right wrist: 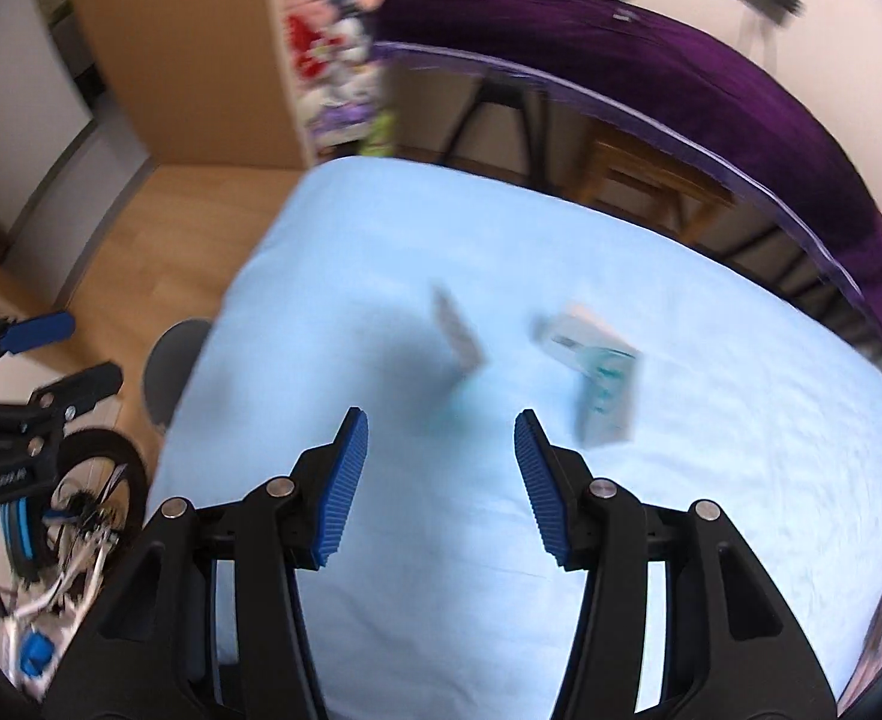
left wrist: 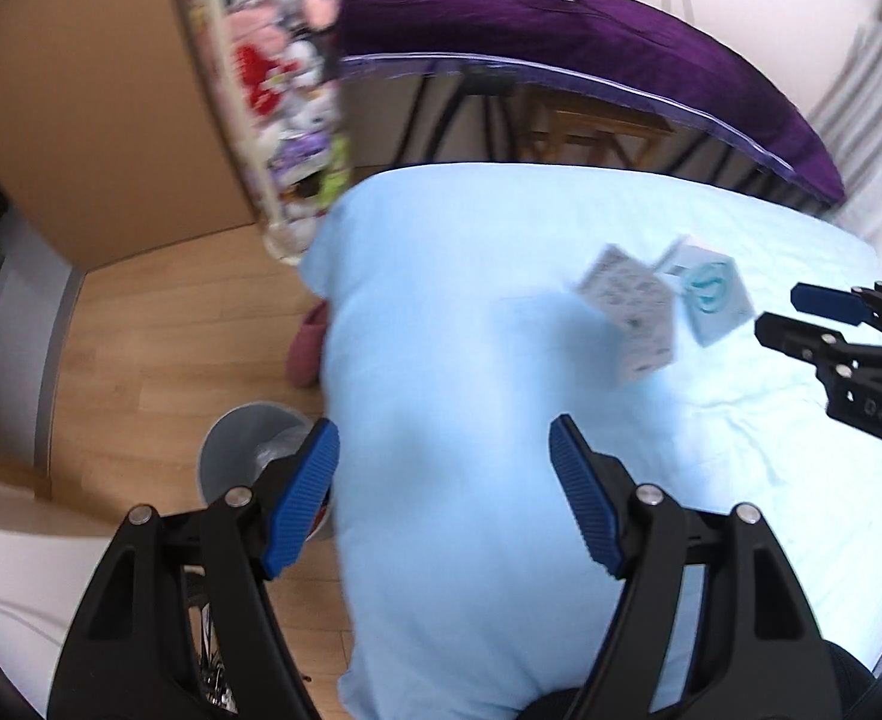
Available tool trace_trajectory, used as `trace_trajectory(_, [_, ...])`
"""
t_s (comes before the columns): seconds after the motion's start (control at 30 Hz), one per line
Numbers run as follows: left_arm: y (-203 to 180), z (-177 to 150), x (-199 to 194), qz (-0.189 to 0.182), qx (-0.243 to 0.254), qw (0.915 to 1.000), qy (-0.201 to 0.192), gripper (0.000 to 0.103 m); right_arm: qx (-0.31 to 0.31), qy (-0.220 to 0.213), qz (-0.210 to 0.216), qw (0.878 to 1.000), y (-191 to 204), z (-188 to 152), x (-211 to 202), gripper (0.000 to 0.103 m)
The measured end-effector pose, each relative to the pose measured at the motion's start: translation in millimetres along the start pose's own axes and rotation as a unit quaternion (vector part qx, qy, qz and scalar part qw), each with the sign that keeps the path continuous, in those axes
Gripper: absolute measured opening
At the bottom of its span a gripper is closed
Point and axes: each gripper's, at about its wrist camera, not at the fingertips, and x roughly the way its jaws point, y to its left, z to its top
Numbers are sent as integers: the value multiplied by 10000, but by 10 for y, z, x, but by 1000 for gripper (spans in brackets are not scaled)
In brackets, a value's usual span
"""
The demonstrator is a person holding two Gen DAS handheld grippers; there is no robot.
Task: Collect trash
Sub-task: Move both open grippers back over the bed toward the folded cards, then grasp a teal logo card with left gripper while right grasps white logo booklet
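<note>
While both views are smeared with blur, the layout reads well enough. My left claw (left wrist: 444, 492) points down over the near edge of the bed (left wrist: 441, 300), blue pads spread wide apart, nothing between them. My right claw (right wrist: 441, 480) also points down at the pale blue sheet, pads apart with only bare sheet in the gap.

Trash: two small cartons lying on the bed. In the left wrist view, a white printed carton (left wrist: 630, 315) sits at about 1 o'clock from the left claw, and just beside it, at its 3 o'clock, a pale carton with a teal mark (left wrist: 711, 294); whether the two touch I cannot tell. The right claw shows at the right edge of that view, close to the teal-marked carton but apart from it. In the right wrist view the white carton (right wrist: 456, 333) is at 12 o'clock above my right claw's gap, tilted, and the teal-marked one (right wrist: 600, 378) at 1 o'clock, near the right pad's tip, not touching.

Grey bin (left wrist: 249, 450): on the wooden floor (left wrist: 159, 324) against the bed's side, at 9 o'clock of the left claw, partly behind its left pad. Clear liner showing inside, I think; blurred.

Also noted: purple cover (left wrist: 561, 42) past the bed's far edge at 12 o'clock, a small bicycle (right wrist: 75, 516) at 8 o'clock in the right view.
</note>
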Motion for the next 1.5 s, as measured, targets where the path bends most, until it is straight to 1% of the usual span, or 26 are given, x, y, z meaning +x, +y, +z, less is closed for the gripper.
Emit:
trace_trajectory(0.17, [-462, 108, 83, -211, 352, 9992, -32, 73, 386, -114, -260, 9989, -438, -110, 6, 58])
trace_trajectory(0.27, [-722, 152, 179, -331, 562, 9979, -27, 73, 503, -130, -348, 9980, -627, -116, 113, 58])
trace_trajectory(0.43, [-1062, 208, 422, -514, 837, 9951, 67, 73, 718, -114, -336, 9968, -874, -139, 318, 58])
trace_trajectory(0.53, [-1224, 235, 566, -552, 961, 9938, 98, 73, 849, -35, -288, 9960, -990, -148, 488, 58])
trace_trajectory(0.67, [-1408, 299, 821, -485, 1101, 9926, 150, 73, 953, 67, -261, 9951, -1073, -169, 665, 58])
trace_trajectory(0.93, [-1545, 429, 1232, -211, 1066, 9937, 275, 72, 1118, 288, -212, 9931, -1166, -159, 1017, 58])
trace_trajectory(1.0, [-1569, 454, 1302, -164, 1092, 9935, 269, 66, 1118, 340, -206, 9929, -1160, -145, 1071, 57])
trace_trajectory(1.03, [-1576, 459, 1326, -191, 1104, 9933, 301, 54, 1101, 361, -206, 9931, -1159, -133, 1093, 55])
trace_trajectory(1.07, [-1581, 463, 1346, -222, 1104, 9930, 344, 42, 1069, 398, -192, 9933, -1147, -122, 1121, 45])
trace_trajectory(1.1, [-1581, 468, 1367, -249, 1093, 9930, 382, 38, 1036, 453, -177, 9934, -1135, -108, 1145, 33])
trace_trajectory(1.13, [-1575, 468, 1382, -277, 1078, 9930, 408, 29, 1005, 522, -151, 9934, -1120, -100, 1177, 28])
trace_trajectory(1.17, [-1571, 466, 1400, -312, 1063, 9928, 452, 19, 984, 554, -132, 9935, -1110, -97, 1196, 16])
trace_trajectory(1.2, [-1566, 461, 1420, -335, 1050, 9926, 499, 16, 974, 578, -106, 9935, -1098, -94, 1207, 5])
trace_trajectory(1.27, [-1556, 452, 1442, -360, 1016, 9926, 556, 5, 934, 560, -66, 9940, -1067, -92, 1205, 1])
trace_trajectory(1.3, [-1554, 447, 1444, -363, 1010, 9926, 564, 3, 902, 541, -52, 9944, -1050, -90, 1196, 1])
trace_trajectory(1.37, [-1549, 438, 1430, -380, 1016, 9926, 553, 1, 832, 505, -24, 9953, -1012, -85, 1157, 0])
trace_trajectory(1.5, [-1529, 458, 1371, -398, 1001, 9929, 514, 1, 815, 452, 75, 9956, -985, -55, 1089, 0])
